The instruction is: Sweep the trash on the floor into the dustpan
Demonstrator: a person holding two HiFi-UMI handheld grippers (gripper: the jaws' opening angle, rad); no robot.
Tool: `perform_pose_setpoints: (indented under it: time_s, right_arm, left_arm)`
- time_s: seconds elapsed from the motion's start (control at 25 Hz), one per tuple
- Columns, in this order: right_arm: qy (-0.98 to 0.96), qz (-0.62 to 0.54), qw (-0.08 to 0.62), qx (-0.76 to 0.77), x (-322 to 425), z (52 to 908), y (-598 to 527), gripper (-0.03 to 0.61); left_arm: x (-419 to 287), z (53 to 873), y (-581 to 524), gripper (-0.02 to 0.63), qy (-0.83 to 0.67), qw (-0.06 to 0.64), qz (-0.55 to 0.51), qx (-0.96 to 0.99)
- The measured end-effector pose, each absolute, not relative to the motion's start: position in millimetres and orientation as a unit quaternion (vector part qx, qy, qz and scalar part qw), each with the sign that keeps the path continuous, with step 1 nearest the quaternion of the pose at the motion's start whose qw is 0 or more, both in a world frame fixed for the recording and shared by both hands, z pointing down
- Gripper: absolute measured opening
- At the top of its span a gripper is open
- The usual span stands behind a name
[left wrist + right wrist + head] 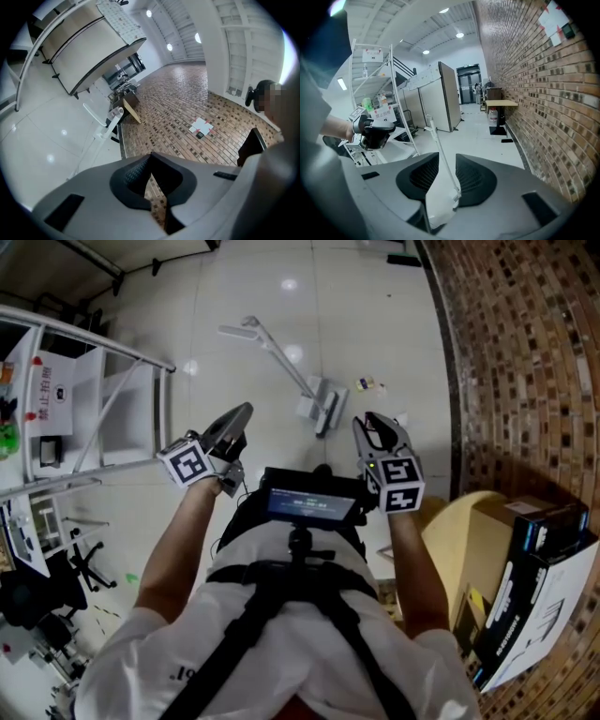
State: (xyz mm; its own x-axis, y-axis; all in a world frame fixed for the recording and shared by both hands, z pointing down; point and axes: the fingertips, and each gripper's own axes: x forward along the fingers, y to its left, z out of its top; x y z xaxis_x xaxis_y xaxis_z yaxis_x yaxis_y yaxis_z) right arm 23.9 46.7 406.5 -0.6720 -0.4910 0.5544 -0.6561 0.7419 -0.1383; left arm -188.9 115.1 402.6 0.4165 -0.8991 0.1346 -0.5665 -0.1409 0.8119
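Only the head view shows the trash (366, 383): a few small scraps, too tiny to identify, on the white floor (253, 287) near its edge along the brick wall (525, 352), just beside the dustpan (319, 404). The pan end is a pale blur with a darker piece against it, and its long handle slants off leftward; whether it stands or lies I cannot tell. The person's body hides the floor beneath. Both forearms reach forward, short of the dustpan. The left gripper (246, 412) points nearly level, jaws clenched together on nothing. The right gripper (377, 426) tips downward toward the dustpan, jaws released and apart, the handle seen far off through the gap.
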Motion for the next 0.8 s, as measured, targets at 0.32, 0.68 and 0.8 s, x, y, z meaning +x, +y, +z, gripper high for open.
perform_pose_setpoints:
  time_s: [0.32,0.68,0.8]
  right_arm:
    - [-0.900,0.163,0.263,0.307,-7.5,415.0,36.3,0.118]
    - [-0.902,0.119,0.274,0.311,-88.0,420.2,10.5,0.121]
    - [-0.908,0.082,0.275,0.306,-136.6,421.1,-1.5,0.159]
  left_arm:
    - [-210.5,417.7,98.4,0.002,-0.504,0.433,-0.187,0.723]
    - [-290.4,449.4,57.4,0.021,-0.519,0.481,-0.208,0.675]
    - [-323.3,459.9,45.0,0.126,-0.513,0.511,-0.243,0.645]
